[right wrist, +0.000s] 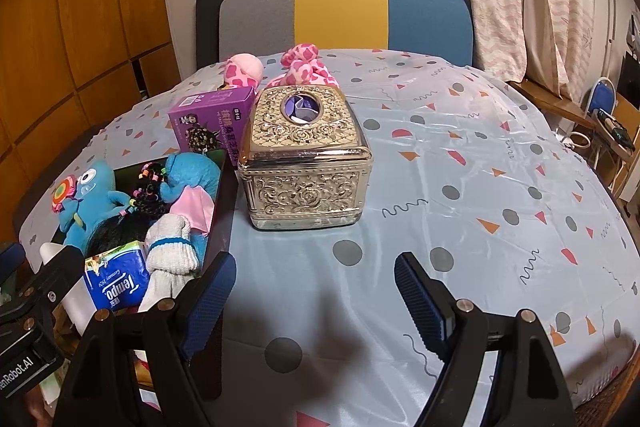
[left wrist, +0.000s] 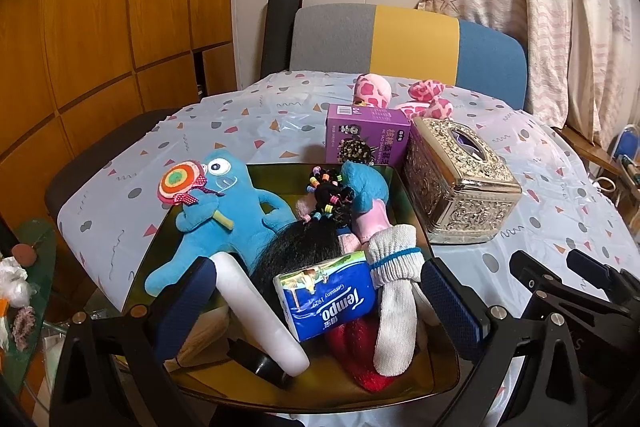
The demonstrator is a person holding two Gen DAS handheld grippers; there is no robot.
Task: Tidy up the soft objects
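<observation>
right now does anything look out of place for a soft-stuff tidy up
Yes. The pink spotted plush lies on the table behind the gold tissue box, outside the tray where the other soft things are piled. Nothing looks spilled or damaged.

The left wrist view looks forward and down from close above the tray [left wrist: 420, 183], its own fingers [left wrist: 452, 301] framing the bottom edge. The right wrist view sits beside it to the right, tilted down over bare tabletop [right wrist: 460, 163], facing the same chair [right wrist: 344, 15]. Both share the tissue box [right wrist: 306, 155], the purple box [right wrist: 208, 119] and the tray's contents.
</observation>
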